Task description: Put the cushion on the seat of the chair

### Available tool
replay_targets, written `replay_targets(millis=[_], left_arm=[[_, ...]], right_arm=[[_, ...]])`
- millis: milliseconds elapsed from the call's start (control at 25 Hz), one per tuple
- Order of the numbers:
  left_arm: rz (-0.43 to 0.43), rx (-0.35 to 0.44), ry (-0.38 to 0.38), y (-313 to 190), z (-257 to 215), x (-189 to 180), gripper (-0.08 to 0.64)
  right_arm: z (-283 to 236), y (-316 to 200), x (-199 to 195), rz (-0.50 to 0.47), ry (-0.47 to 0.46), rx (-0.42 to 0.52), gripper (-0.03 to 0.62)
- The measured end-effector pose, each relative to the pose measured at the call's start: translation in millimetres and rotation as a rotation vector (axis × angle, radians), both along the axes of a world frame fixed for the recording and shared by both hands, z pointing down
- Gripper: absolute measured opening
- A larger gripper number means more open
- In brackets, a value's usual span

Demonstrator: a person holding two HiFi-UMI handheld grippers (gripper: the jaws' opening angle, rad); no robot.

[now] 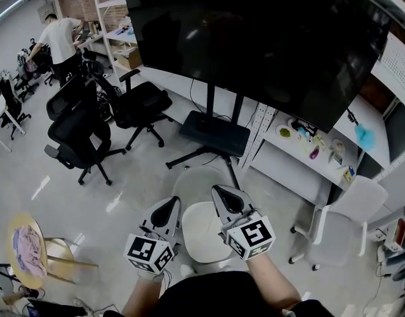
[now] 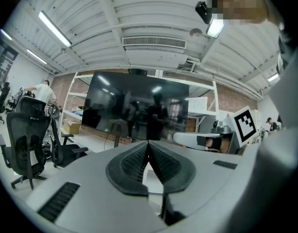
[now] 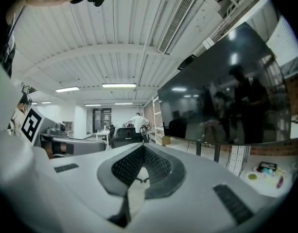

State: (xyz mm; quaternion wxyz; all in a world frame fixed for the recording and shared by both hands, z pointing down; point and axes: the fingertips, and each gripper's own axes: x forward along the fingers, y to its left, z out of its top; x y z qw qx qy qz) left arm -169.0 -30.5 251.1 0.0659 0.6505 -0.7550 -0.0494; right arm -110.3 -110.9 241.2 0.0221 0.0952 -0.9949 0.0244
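The head view alone shows the floor layout; the two gripper views look level across the room and show neither the cushion nor its chair. The large black screen (image 1: 255, 38) on its stand fills the upper frame and appears in both gripper views. Black office chairs (image 1: 80, 134) stand at left. A white chair (image 1: 203, 226) stands directly below both grippers, and another white chair (image 1: 347, 220) stands at right. The wooden chair (image 1: 60, 253) stands at the lower left edge, and the pinkish cushion (image 1: 27, 251) lies on its round seat, well apart from both grippers. The left gripper (image 2: 148, 144) has its pads closed together with nothing between them. The right gripper (image 3: 142, 147) is likewise closed and empty.
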Motion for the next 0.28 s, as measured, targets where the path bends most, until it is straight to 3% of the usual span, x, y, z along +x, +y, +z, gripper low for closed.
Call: replay_targets(millis=[280], left_arm=[[0.007, -0.003, 0.0, -1.1, 3.6, 0.1, 0.012]], right_arm=[[2.5, -3.1, 3.2, 0.016, 0.007, 0.007, 0.006]])
